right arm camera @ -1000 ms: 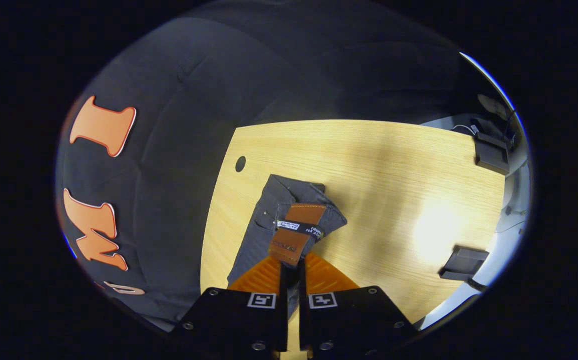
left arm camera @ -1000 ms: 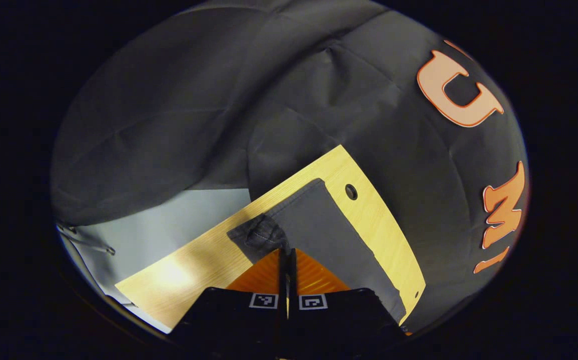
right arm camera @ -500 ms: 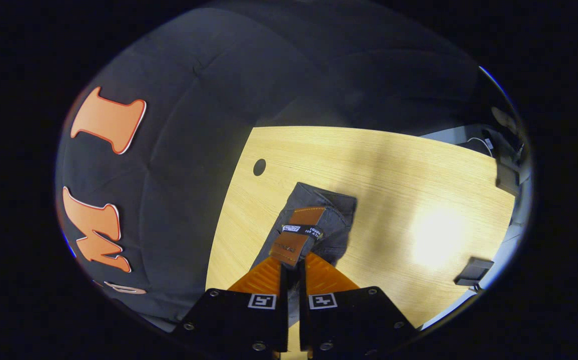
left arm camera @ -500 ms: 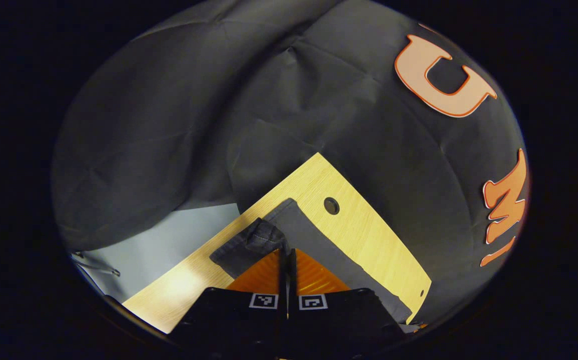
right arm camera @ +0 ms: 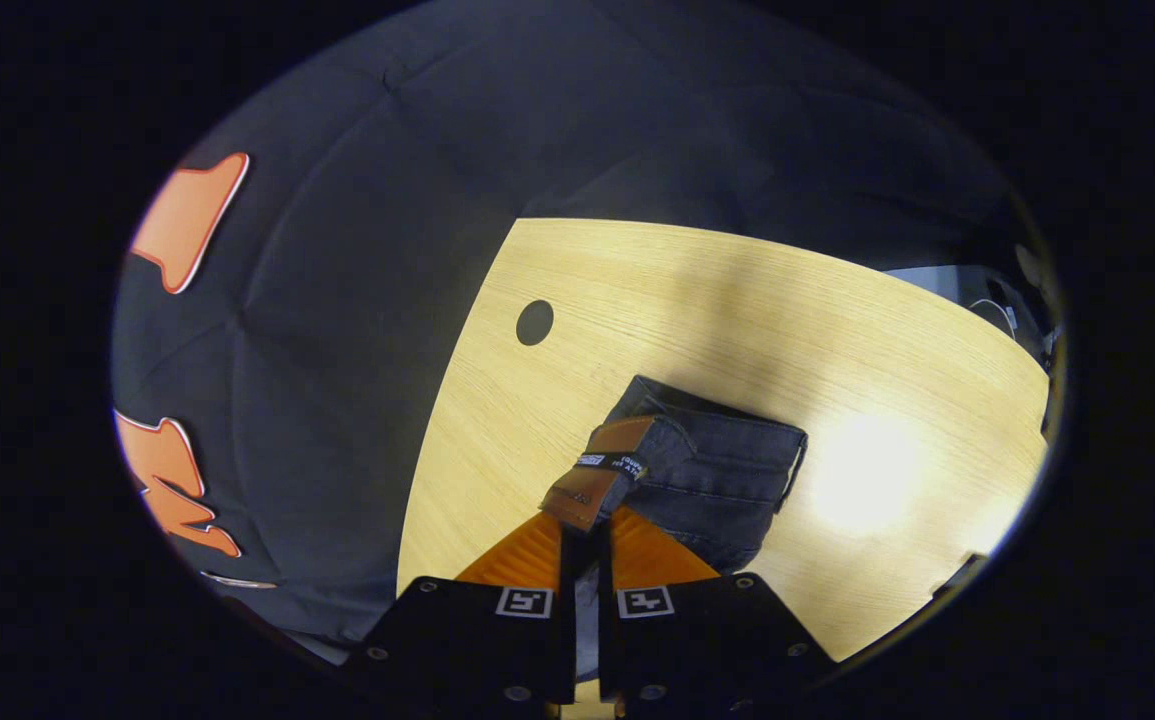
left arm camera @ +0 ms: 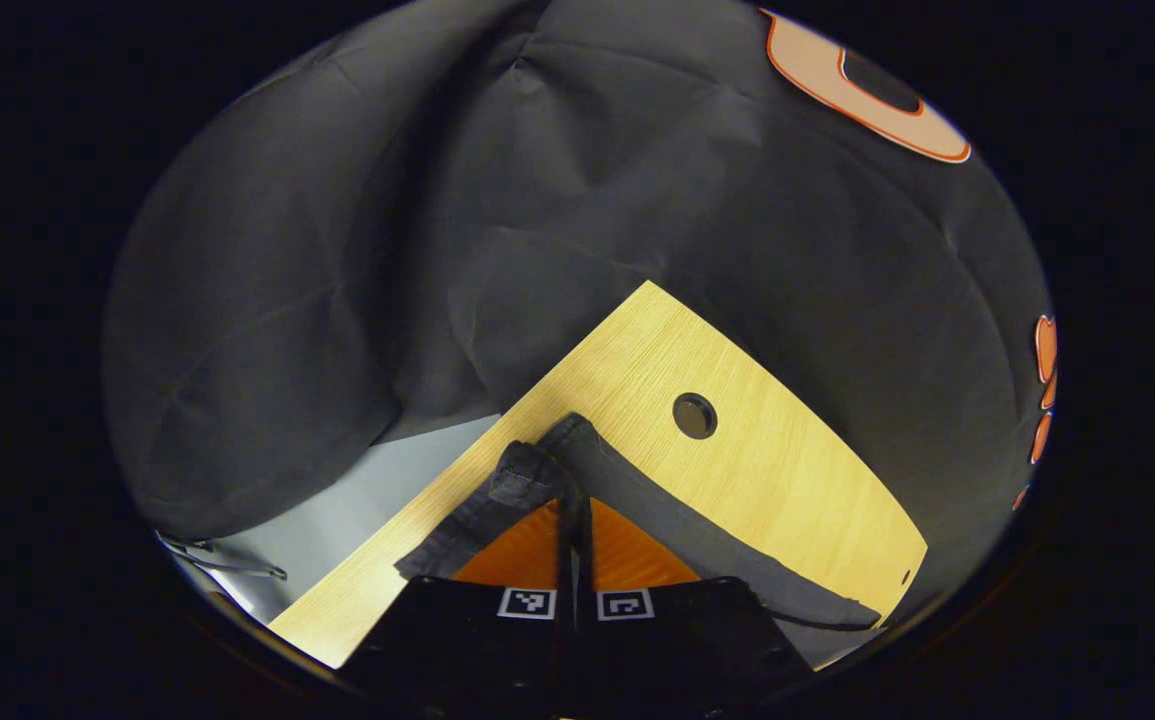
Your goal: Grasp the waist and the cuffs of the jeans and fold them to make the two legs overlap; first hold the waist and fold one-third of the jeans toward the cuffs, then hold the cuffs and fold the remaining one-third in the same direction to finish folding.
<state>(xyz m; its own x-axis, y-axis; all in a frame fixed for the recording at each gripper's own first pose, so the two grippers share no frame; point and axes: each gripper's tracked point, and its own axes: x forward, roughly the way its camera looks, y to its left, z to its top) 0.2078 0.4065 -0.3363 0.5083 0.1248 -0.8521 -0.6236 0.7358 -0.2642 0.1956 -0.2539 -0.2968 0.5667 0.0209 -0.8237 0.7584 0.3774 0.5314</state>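
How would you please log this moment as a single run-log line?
left gripper: shut on jeans | right gripper: shut on jeans waist by leather patch | jeans over wooden table

jeans [right arm camera: 717, 485] | dark grey denim, brown leather waist patch [right arm camera: 602, 470] facing up | waist end lifted and bunched, legs trailing as a flat strip [left arm camera: 697, 530] | on the light wooden worktop [right arm camera: 737, 310], near its round hole [right arm camera: 534, 322]
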